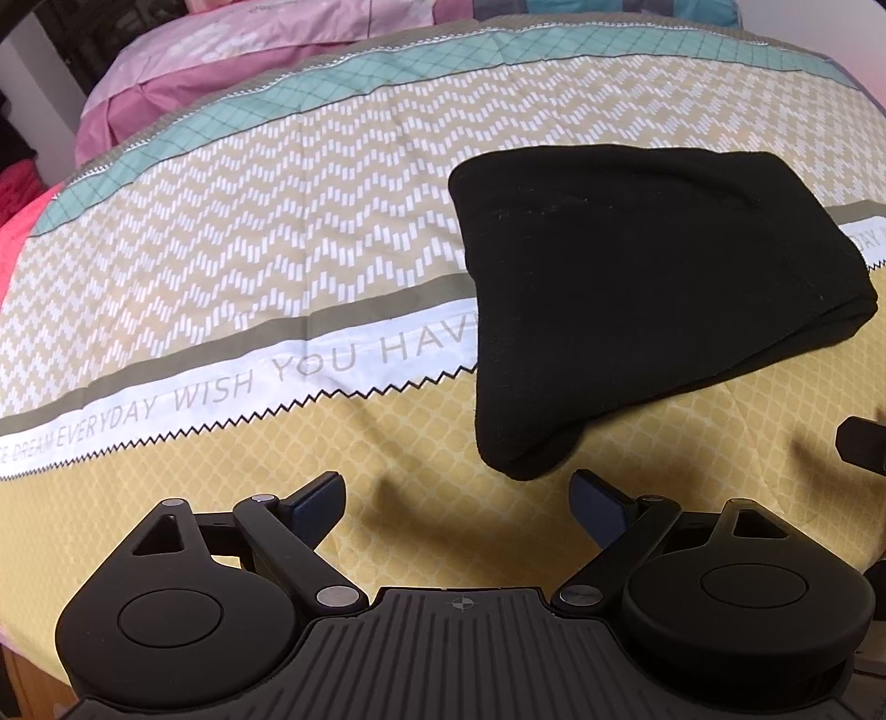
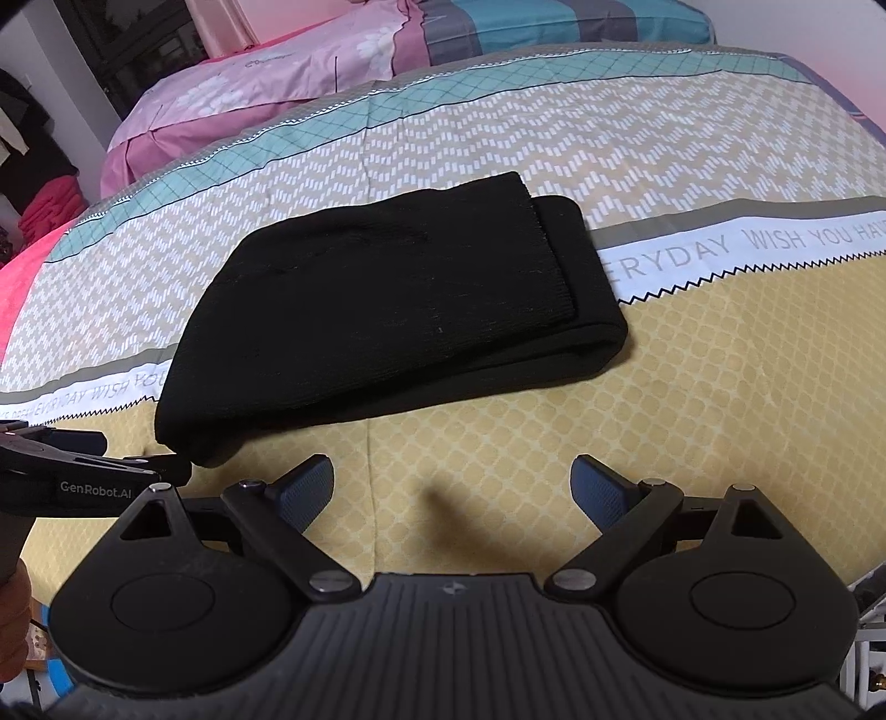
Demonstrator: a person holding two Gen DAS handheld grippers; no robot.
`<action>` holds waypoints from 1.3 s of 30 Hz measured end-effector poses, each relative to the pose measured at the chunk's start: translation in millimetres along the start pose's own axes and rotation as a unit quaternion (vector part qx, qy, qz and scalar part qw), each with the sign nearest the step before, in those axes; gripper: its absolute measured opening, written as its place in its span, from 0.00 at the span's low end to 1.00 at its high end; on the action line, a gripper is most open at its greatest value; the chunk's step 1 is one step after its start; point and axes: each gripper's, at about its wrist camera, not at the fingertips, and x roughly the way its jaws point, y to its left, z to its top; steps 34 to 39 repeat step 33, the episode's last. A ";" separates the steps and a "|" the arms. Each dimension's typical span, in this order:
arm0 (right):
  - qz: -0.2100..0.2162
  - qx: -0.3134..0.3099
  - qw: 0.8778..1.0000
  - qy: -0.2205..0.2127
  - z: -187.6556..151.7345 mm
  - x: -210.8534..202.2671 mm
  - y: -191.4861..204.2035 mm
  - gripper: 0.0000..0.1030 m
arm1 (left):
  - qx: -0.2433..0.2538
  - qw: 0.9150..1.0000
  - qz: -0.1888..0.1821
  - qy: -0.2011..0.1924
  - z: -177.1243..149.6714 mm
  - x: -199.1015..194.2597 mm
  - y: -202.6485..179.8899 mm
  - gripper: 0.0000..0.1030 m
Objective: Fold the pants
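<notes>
The black pants [image 1: 637,288] lie folded in a compact stack on the patterned bedspread [image 1: 249,277]; they also show in the right wrist view [image 2: 387,310], with a ribbed band on top at the right end. My left gripper [image 1: 457,493] is open and empty, just short of the pants' near corner. My right gripper [image 2: 451,482] is open and empty, above the yellow part of the bedspread [image 2: 609,399], in front of the pants. The left gripper's body [image 2: 83,476] shows at the left edge of the right wrist view.
Pink bedding [image 2: 266,77] and a striped pillow [image 2: 554,22] lie at the far end of the bed. Red and dark clothes [image 2: 44,205] are stacked beyond the bed's left side. The right gripper's tip [image 1: 861,443] shows at the right edge of the left wrist view.
</notes>
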 end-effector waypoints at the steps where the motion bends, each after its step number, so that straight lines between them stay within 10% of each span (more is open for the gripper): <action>1: 0.000 0.000 1.000 0.001 0.0 0.4 0.3 0.91 | 0.000 1.000 0.000 0.000 0.3 0.4 -0.3 1.00; 39: 0.014 0.001 1.000 0.025 3.1 16.2 7.4 0.91 | 0.007 1.000 -0.005 0.016 6.4 10.9 -4.7 1.00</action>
